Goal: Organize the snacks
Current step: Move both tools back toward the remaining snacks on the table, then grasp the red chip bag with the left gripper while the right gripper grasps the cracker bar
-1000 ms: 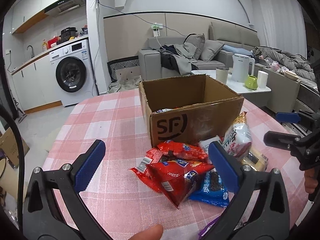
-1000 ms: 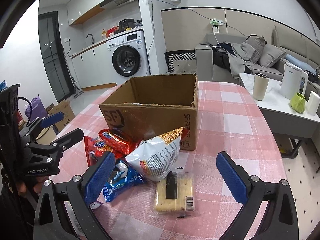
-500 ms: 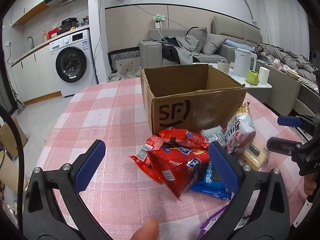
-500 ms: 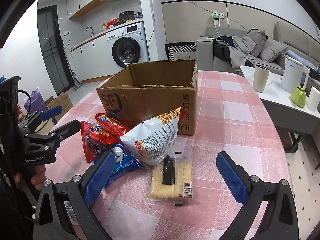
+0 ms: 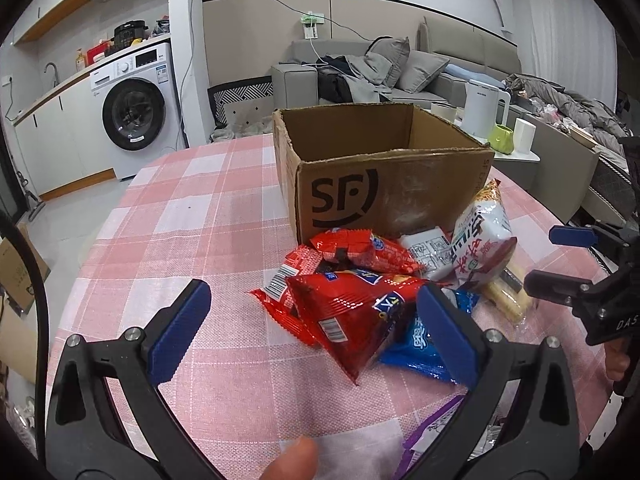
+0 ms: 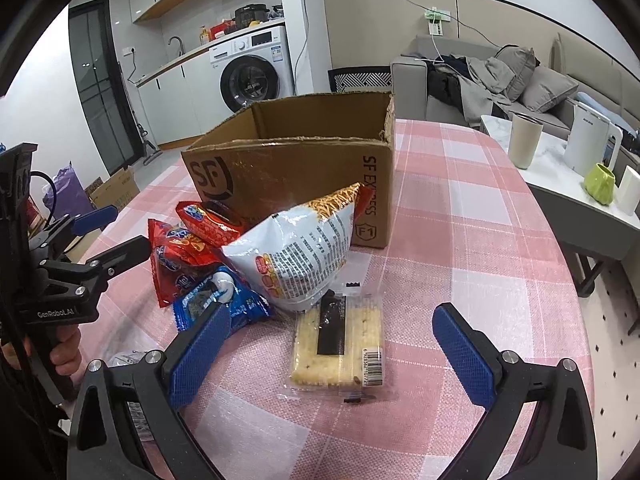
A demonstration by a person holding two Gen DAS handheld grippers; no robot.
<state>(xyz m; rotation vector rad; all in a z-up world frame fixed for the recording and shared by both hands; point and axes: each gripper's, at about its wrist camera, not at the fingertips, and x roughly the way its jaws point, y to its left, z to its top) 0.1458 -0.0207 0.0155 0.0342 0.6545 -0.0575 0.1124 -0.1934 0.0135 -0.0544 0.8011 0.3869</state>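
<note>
An open cardboard box (image 5: 384, 196) marked SF stands on the pink checked table; it also shows in the right wrist view (image 6: 296, 176). In front of it lies a heap of snacks: red packets (image 5: 348, 312), a blue packet (image 5: 420, 348), a white noodle bag (image 6: 300, 256) and a clear cracker pack (image 6: 340, 344). My left gripper (image 5: 316, 328) is open just short of the nearest red packet. My right gripper (image 6: 332, 348) is open, its fingers either side of the cracker pack, above it.
A purple wrapper (image 5: 432, 436) lies at the table's near edge. A low white table (image 6: 576, 172) with a kettle, cups and a green mug stands to the right. A sofa and a washing machine (image 5: 136, 108) stand behind.
Both grippers have moved forward and lower toward the snack heap. Both stay open. The snacks and box have not moved.
</note>
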